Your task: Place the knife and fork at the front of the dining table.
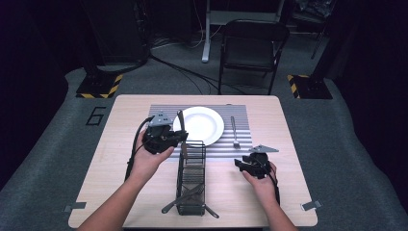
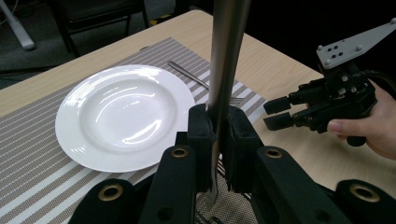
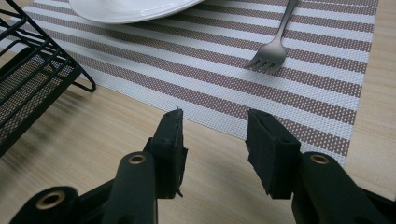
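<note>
While the left gripper (image 2: 217, 135) clamps the knife (image 2: 224, 60) upright between its pads, the right gripper (image 3: 215, 140) gapes empty near the fork (image 3: 273, 46).

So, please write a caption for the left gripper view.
Left gripper holds a knife upright beside the white plate.

Left gripper (image 1: 179, 136) clamps a knife (image 1: 182, 132), blade rising beyond the fingertips over the white plate (image 1: 204, 126) rim. Wire caddy (image 1: 191, 179) just below the fingers. Right gripper (image 1: 239, 164) hovers empty, fork (image 1: 234, 132) ahead of its fingertips.
</note>
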Demonstrator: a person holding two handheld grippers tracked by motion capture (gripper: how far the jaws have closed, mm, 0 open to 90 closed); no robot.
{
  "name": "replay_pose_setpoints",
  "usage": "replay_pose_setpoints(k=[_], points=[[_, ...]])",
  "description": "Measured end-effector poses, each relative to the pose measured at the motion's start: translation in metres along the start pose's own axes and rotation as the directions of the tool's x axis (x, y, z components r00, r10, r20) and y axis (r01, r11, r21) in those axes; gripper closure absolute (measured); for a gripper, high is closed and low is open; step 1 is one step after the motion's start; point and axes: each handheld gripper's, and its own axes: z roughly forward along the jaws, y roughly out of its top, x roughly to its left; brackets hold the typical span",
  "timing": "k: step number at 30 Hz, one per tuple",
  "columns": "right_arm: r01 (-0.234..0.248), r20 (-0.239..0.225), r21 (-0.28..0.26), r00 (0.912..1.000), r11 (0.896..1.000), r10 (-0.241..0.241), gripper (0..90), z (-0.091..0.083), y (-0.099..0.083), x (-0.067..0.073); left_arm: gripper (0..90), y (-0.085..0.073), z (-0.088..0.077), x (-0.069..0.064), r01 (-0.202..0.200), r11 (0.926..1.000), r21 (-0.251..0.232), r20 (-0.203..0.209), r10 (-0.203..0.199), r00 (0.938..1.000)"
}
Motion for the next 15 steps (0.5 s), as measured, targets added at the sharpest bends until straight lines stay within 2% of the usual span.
replay_pose_setpoints(k=[5, 15], points=[[0.0, 0.0, -0.001, 1.0, 1.0, 0.0, 56.2, 0.0, 0.0, 0.0, 82.3, 0.01, -0.008, -0.003, -0.005, 0.9999, -0.009, 0.005, 0.005, 1.0], [0.002, 0.003, -0.003, 1.0, 1.0, -0.002, 56.2, 0.0, 0.0, 0.0, 82.3, 0.032, -0.027, -0.004, -0.023, 0.9992, -0.034, -0.019, 0.023, 0.9996]])
